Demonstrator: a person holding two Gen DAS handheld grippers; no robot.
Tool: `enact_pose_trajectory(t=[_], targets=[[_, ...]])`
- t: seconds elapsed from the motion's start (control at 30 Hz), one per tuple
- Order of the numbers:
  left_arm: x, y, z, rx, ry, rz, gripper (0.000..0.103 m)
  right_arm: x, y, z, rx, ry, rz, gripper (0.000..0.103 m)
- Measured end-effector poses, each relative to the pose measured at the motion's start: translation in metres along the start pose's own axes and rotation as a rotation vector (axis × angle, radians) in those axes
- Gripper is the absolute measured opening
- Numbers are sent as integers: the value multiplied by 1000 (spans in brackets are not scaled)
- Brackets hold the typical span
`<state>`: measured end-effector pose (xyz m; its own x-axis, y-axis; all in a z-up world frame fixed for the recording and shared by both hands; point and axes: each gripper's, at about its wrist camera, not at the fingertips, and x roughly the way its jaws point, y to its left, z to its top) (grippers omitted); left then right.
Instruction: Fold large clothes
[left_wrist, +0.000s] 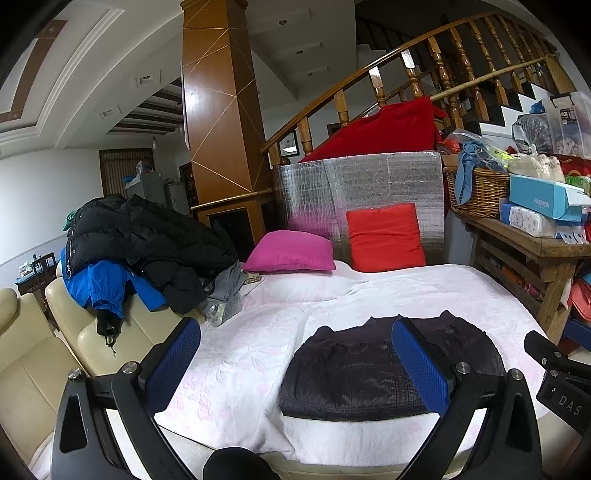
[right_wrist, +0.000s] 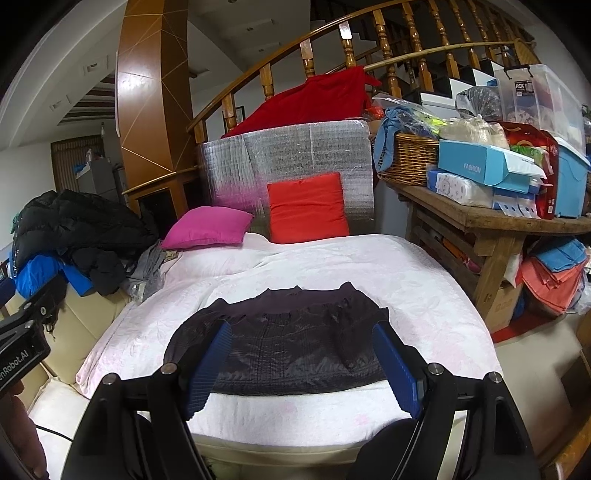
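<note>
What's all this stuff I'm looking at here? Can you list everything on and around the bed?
Folded jacket: one, dark purple-black, near edge of the bed.
Bed cover: one, pale pink-white, spread over the bed.
Pillows: two, magenta lying flat, red propped against the silver panel.
Clothes pile: black and blue coats, on the cream sofa at left.
Wicker basket: one, brown, on the wooden table at right.
Boxes: several, mostly blue, on that table.
Stair railing: wooden, behind the bed.
Left claw: open, blue pads, holding nothing.
Right claw: open, over the jacket.
</note>
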<state>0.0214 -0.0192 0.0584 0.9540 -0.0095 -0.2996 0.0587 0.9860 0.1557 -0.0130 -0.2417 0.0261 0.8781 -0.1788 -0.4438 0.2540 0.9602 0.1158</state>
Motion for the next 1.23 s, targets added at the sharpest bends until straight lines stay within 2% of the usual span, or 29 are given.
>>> enact_pose_trajectory(t=[0.67, 0.83, 0.9, 1.07, 1.23], targets=[[4, 6, -1, -13, 3, 2, 103, 2, 3, 0, -4, 0, 4, 82], [17, 9, -3, -20, 49, -52, 103, 6, 4, 1, -8, -7, 4, 82], [26, 11, -7, -27, 66, -33, 103, 12, 4, 1, -8, -3, 5, 82], [41, 12, -15, -27, 106, -64, 103, 31, 7, -3, -2, 48, 4, 82], [29, 13, -16, -15, 44, -79, 103, 36, 20, -7, -38, 59, -3, 82]])
